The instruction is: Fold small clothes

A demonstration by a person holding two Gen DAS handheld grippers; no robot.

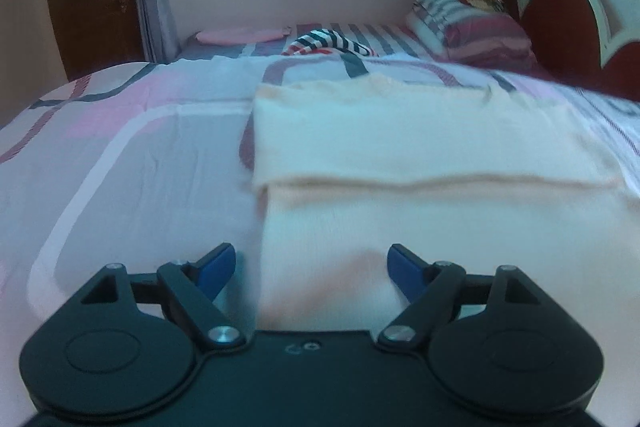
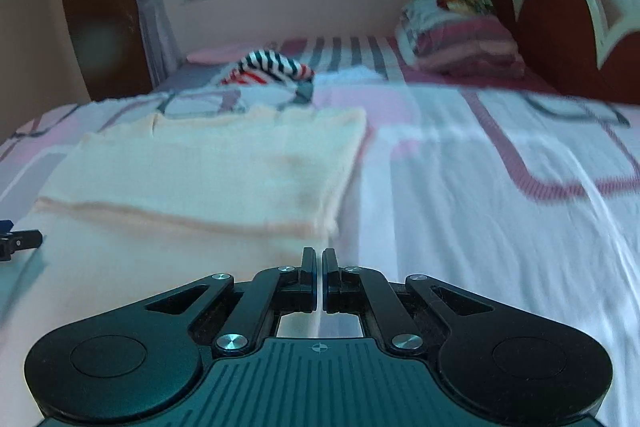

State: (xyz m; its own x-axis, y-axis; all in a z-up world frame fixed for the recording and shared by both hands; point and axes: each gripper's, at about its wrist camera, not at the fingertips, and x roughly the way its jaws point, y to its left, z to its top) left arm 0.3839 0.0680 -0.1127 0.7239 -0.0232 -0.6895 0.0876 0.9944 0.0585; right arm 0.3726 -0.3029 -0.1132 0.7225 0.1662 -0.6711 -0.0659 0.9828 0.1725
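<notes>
A pale peach garment point(image 1: 420, 155) lies flat on the bed, its far part folded over the near part with a fold edge running across. It also shows in the right wrist view point(image 2: 208, 171). My left gripper point(image 1: 311, 267) is open, its blue fingertips spread over the garment's near left corner, holding nothing. My right gripper point(image 2: 319, 267) is shut and empty, just above the garment's near right corner. A part of the left gripper point(image 2: 18, 241) shows at the left edge of the right wrist view.
A striped garment point(image 1: 328, 43) lies crumpled farther up the bed. A pink cloth point(image 1: 240, 35) lies at the far left. Stacked pillows point(image 1: 476, 27) rest by the red headboard point(image 1: 568, 23). The patterned bedsheet point(image 2: 500, 195) spreads around; a window is behind.
</notes>
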